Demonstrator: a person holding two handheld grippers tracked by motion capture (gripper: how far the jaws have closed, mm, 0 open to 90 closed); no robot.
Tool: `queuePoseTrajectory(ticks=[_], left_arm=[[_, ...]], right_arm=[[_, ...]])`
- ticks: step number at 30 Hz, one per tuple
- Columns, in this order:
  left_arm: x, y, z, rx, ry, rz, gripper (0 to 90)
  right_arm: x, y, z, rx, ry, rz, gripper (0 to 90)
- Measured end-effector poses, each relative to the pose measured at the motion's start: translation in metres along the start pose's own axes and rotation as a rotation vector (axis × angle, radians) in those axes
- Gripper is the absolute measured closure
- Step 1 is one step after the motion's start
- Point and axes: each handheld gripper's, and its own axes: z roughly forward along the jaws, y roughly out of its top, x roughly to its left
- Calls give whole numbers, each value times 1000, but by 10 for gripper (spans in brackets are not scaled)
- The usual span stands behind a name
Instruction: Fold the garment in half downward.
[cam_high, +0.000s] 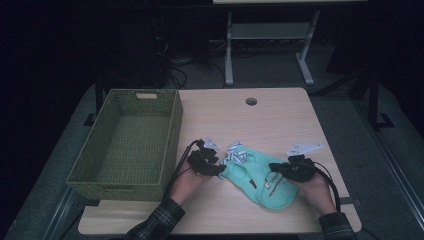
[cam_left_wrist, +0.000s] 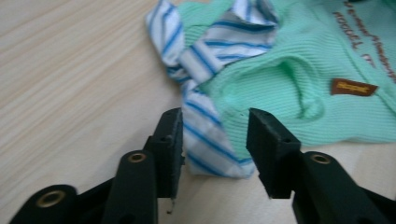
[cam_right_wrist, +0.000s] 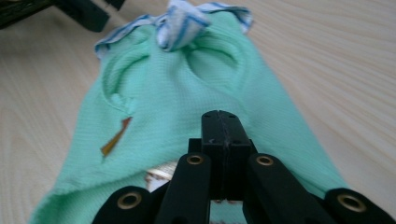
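Both hands sit low at the near edge of the table (cam_high: 280, 115), forearms coming in from the bottom. The left gripper (cam_left_wrist: 212, 140) has its jaws spread around the shirt's (cam_high: 257, 175) striped collar (cam_left_wrist: 210, 140), not squeezing. The right gripper (cam_right_wrist: 220, 123) has jaws pressed together over the green shirt's near end.

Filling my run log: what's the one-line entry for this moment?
left tool: open, striped collar between jaws | right tool: shut on green garment | basket: empty
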Motion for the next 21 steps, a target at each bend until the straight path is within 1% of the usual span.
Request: queuePoseTrajectory(ticks=[3, 4, 5, 6, 7, 8, 10, 12, 13, 14, 15, 18, 20, 21], left_arm=[[5, -2, 2, -7, -1, -28, 483], [7, -4, 4, -3, -8, -33, 469], [8, -5, 6, -1, -12, -42, 454], [9, -5, 8, 3, -15, -46, 441], [11, -7, 11, 12, -22, -51, 428], [11, -7, 13, 20, -24, -50, 421], [12, -9, 16, 25, -36, -59, 416], [11, -10, 19, 21, -38, -62, 404], [11, -9, 19, 19, -38, -63, 403], [10, -9, 20, 17, -36, -61, 403], [10, -9, 20, 21, -32, -52, 404], [6, -9, 20, 19, -18, -27, 470], [3, -8, 21, 27, -9, -4, 545], [1, -8, 21, 28, -6, 4, 566]], right_arm=[[9, 2, 9, 17, 24, -19, 893], [12, 3, 12, 28, 35, -11, 893], [15, 3, 17, 34, 44, -30, 893], [18, 4, 19, 42, 49, -29, 893], [19, 4, 22, 44, 51, -42, 893], [21, 4, 25, 54, 58, -42, 893], [24, 3, 29, 73, 55, -51, 893], [27, 0, 34, 92, 47, -74, 894], [29, 0, 35, 88, 46, -70, 894], [30, 1, 35, 91, 38, -78, 894], [32, 1, 35, 97, 25, -100, 894], [35, 1, 36, 97, 9, -107, 894], [34, 2, 35, 101, 13, -105, 894], [34, 2, 36, 99, 16, -104, 894]])
